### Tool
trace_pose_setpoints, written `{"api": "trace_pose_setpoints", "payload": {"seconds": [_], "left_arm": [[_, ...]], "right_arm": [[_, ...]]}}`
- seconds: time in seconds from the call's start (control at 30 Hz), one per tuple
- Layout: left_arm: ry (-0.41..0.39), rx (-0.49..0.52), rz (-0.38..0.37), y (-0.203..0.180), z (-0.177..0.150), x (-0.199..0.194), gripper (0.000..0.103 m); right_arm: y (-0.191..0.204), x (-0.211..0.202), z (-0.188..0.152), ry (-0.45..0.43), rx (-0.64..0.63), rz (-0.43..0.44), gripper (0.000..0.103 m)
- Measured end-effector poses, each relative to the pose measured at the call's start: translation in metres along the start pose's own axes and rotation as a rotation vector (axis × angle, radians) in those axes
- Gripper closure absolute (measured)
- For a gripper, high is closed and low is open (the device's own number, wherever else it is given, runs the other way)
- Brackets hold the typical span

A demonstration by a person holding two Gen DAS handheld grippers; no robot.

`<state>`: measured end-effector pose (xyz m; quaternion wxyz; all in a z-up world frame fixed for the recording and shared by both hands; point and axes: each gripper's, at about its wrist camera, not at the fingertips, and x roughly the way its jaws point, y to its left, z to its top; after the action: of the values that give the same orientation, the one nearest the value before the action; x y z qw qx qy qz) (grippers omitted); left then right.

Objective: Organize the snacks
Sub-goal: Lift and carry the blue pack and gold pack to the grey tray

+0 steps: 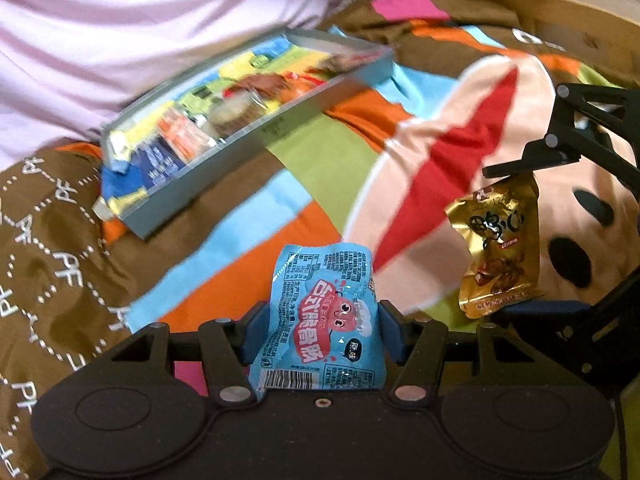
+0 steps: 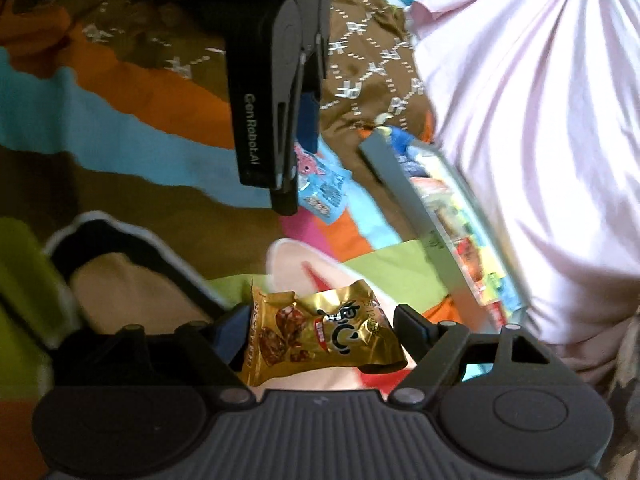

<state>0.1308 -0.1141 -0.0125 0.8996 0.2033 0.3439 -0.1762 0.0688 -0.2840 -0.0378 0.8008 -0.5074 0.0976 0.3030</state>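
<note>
Snacks filled a grey tray [image 1: 280, 128] that lay on the colourful bedspread [image 1: 320, 168] beside pale pink fabric [image 1: 120, 20]. Nearer, the left gripper [image 1: 322, 334] pinched a blue snack packet [image 1: 324, 320], lifted clear of the cloth, while the right gripper [image 2: 320, 328] clasped a gold snack packet [image 2: 320, 340].

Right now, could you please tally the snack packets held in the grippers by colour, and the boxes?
Blue snack packet, in the left gripper: 1
Gold snack packet, in the right gripper: 1
Grey box of snacks: 1
Total: 3
</note>
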Motion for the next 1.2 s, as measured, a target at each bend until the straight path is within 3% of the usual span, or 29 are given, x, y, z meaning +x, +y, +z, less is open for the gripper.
{"api": "trace_pose_setpoints", "payload": {"seconds": [0.27,0.5,0.57,0.77,1.2], "left_arm": [[-0.139,-0.108,0.044,0.030,0.039,0.004,0.042],[-0.298,-0.164,0.154,0.058,0.080,0.019,0.042],[-0.339,-0.219,0.185,0.068,0.095,0.030,0.042],[-0.369,-0.392,0.244,0.091,0.132,0.064,0.042],[-0.340,-0.448,0.230,0.093,0.155,0.095,0.041]], "right_arm": [[-0.047,0.021,0.004,-0.040,0.014,-0.168,0.022],[-0.095,0.047,0.013,-0.063,0.064,-0.315,0.021],[-0.110,0.056,0.018,-0.066,0.096,-0.336,0.021],[-0.144,0.093,0.030,-0.071,0.132,-0.402,0.021],[-0.164,0.140,0.017,0.020,0.186,-0.413,0.021]]}}
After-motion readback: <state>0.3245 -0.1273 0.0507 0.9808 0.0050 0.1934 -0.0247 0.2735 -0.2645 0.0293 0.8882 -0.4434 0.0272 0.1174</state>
